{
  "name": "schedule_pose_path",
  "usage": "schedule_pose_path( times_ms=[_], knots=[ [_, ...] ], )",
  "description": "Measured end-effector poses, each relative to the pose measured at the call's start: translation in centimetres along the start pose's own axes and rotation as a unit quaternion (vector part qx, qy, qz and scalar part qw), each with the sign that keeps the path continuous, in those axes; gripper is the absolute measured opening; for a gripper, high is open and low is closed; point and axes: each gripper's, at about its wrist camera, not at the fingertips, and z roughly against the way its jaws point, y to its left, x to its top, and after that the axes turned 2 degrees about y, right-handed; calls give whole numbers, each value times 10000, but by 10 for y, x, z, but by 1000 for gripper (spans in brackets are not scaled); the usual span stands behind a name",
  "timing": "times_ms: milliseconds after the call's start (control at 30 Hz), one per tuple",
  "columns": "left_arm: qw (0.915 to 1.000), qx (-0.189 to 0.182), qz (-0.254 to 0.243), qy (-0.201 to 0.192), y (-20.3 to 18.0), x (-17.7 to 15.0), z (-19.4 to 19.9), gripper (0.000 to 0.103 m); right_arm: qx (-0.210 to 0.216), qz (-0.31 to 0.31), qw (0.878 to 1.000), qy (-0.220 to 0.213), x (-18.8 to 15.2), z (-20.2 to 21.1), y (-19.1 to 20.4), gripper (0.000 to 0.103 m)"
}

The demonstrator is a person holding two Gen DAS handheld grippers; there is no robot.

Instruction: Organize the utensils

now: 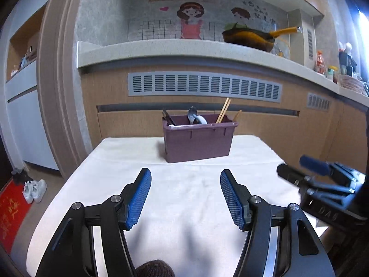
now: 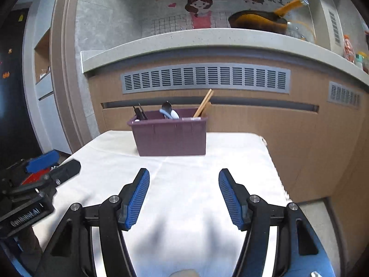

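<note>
From my left wrist camera, the left gripper (image 1: 185,179) hangs over the white tablecloth (image 1: 184,198) with its jaws spread wide and nothing between them. The purple utensil bin (image 1: 198,139) stands at the cloth's far edge, holding wooden chopsticks (image 1: 223,110) and a metal spoon (image 1: 191,114). The right gripper (image 1: 299,170) shows at the cloth's right edge.

From my right wrist camera, the right gripper (image 2: 184,177) is also open and empty — the bin (image 2: 170,136) stands at the far edge, left of centre.
</note>
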Motion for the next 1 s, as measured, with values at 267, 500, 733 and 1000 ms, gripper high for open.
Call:
schedule_pose_path(
  times_ms=[267,500,733,1000],
  knots=[
    [9999,91,50,99,1,2,6,63,-43,-39,10000,17,-2,9,-2,60],
    [9998,91,89,164,3,2,4,63,-25,50,10000,-11,0,11,3,60],
    [9996,74,105,247,4,0,2,63,-4,27,10000,47,0,9,-1,60],
    [9994,70,122,302,4,-1,1,63,16,19,10000,81,-1,8,-2,60]
  ],
)
